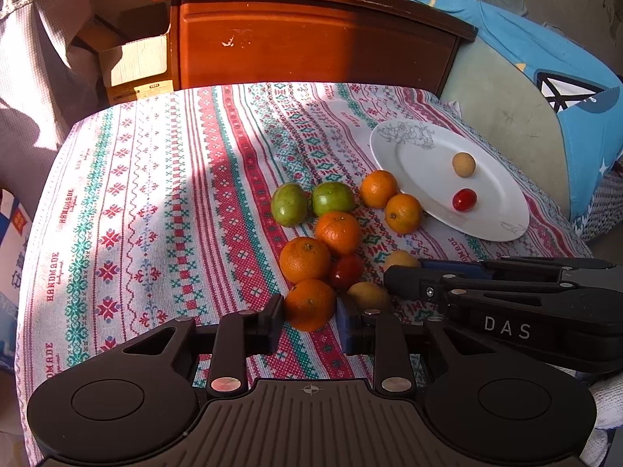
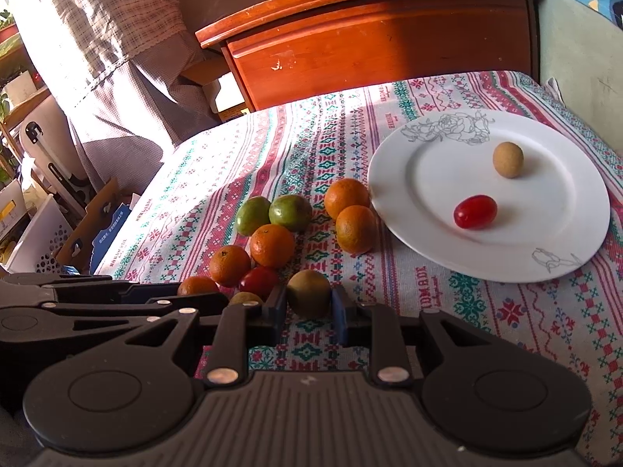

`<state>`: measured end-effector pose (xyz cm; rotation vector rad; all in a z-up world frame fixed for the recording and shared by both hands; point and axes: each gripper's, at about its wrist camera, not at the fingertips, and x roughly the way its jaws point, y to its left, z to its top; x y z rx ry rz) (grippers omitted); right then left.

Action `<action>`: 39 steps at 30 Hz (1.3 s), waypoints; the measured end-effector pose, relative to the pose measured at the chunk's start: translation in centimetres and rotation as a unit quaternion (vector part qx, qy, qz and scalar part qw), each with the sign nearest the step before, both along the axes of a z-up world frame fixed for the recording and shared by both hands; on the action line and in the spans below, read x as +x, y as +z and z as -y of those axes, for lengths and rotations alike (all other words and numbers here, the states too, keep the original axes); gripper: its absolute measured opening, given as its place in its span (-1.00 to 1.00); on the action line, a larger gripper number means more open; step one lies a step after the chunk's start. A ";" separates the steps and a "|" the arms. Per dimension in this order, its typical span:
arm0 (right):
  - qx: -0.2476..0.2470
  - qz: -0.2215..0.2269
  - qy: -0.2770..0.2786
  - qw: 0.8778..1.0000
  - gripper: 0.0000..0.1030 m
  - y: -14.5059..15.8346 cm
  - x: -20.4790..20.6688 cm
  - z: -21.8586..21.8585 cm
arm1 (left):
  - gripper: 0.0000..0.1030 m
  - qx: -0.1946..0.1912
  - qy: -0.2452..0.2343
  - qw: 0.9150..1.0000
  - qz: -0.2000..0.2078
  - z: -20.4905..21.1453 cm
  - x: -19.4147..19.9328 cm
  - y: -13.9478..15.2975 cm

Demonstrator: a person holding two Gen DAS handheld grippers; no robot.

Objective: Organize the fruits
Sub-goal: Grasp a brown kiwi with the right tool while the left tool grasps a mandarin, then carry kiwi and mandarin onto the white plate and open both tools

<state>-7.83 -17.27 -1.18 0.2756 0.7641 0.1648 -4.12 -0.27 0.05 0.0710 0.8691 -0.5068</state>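
Note:
A small orange (image 1: pixel 309 303) rests on the patterned tablecloth with my left gripper (image 1: pixel 309 313) shut on it, a pad pressing each side. My right gripper (image 2: pixel 307 305) is shut on a brown longan (image 2: pixel 309 292), also down on the cloth. The two grippers stand close together, the right one just right of the left. Loose fruit lies just beyond: several oranges (image 1: pixel 338 231), two green fruits (image 1: pixel 333 198), a red tomato (image 1: pixel 345 271) and another longan (image 1: pixel 368 295). The white plate (image 2: pixel 428 179) at the right holds one longan (image 2: pixel 508 159) and one cherry tomato (image 2: pixel 475 211).
A wooden cabinet (image 1: pixel 311 46) with a red box on top stands behind the table. A curtain (image 2: pixel 97 58) and cardboard boxes are on the left, a blue cushion (image 1: pixel 564 78) on the right. Bare cloth spreads to the left of the fruit pile.

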 end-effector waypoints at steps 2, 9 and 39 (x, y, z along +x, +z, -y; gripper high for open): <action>0.002 0.002 -0.002 1.000 -0.53 0.2 -0.1 0.1 | -0.51 0.000 0.004 1.000 0.002 -0.1 -0.1 0.3; 0.010 0.011 -0.003 1.000 -0.53 0.8 -0.3 0.2 | -0.51 -0.008 0.017 1.000 0.019 -0.3 -0.2 2.0; 0.052 -0.014 -0.166 0.985 -0.52 4.4 1.1 11.3 | -0.51 -0.047 -0.036 0.997 0.047 7.7 4.4 7.1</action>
